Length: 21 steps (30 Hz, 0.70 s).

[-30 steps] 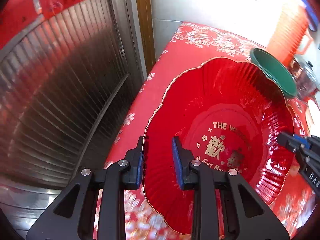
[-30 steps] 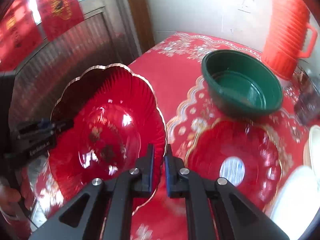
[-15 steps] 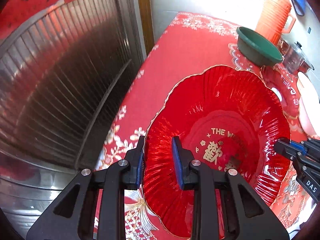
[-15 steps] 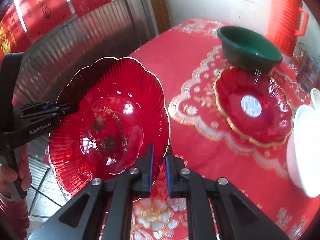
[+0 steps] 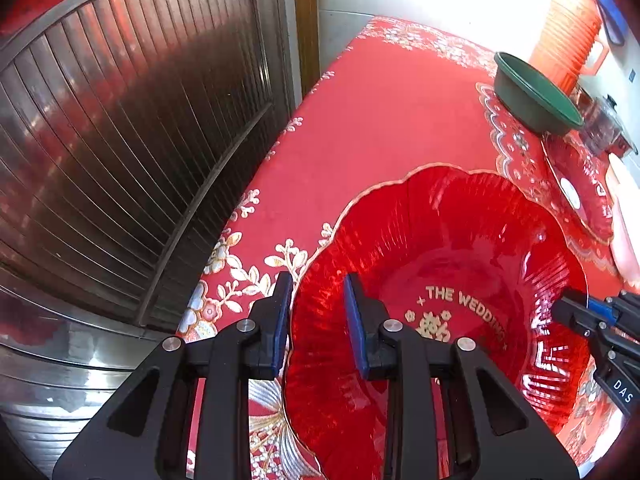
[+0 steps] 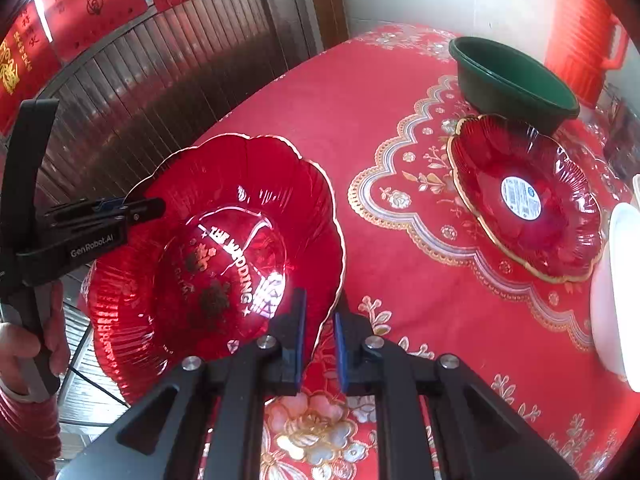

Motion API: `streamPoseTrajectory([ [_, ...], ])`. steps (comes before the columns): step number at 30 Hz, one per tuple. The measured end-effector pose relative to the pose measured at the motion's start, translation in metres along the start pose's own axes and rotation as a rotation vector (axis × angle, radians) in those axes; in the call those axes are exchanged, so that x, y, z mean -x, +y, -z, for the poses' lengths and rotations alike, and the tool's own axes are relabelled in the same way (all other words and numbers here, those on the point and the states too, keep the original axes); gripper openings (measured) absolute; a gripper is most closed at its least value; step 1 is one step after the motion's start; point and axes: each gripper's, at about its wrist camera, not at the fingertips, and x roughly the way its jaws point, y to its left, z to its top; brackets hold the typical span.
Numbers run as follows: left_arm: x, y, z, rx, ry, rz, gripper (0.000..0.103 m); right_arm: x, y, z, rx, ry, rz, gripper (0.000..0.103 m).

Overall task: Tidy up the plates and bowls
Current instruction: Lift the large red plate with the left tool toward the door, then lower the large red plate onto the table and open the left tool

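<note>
1. Left gripper (image 5: 318,320): jaws opening, pads straddle the red wedding plate (image 5: 452,280) rim, loose. Let go evenly w/ the other side.
2. Plate sits low over the red tablecloth (image 6: 360,120) edge, partly overhanging; needs to go further in.
3. Right gripper (image 6: 319,338): jaws opening, rim between pads.
4. Smaller red plate (image 6: 560,236), green bowl (image 6: 516,80) farther right.
</note>
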Motion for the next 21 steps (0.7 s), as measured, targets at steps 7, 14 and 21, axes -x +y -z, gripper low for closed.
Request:
streamPoseTrajectory([
  [7, -0.006, 0.008, -0.002, -0.001, 0.004, 0.005, 0.056, -0.001, -0.008, 0.0, -0.04, -0.011, 0.008, 0.039],
  [14, 0.011, 0.022, -0.007, 0.035, -0.046, -0.02, 0.056, 0.014, -0.01, 0.001, -0.03, -0.053, 0.03, 0.055],
  [21, 0.053, 0.022, -0.013, 0.054, -0.162, -0.024, 0.069, 0.03, -0.022, 0.001, -0.058, -0.092, 0.014, 0.055],
])
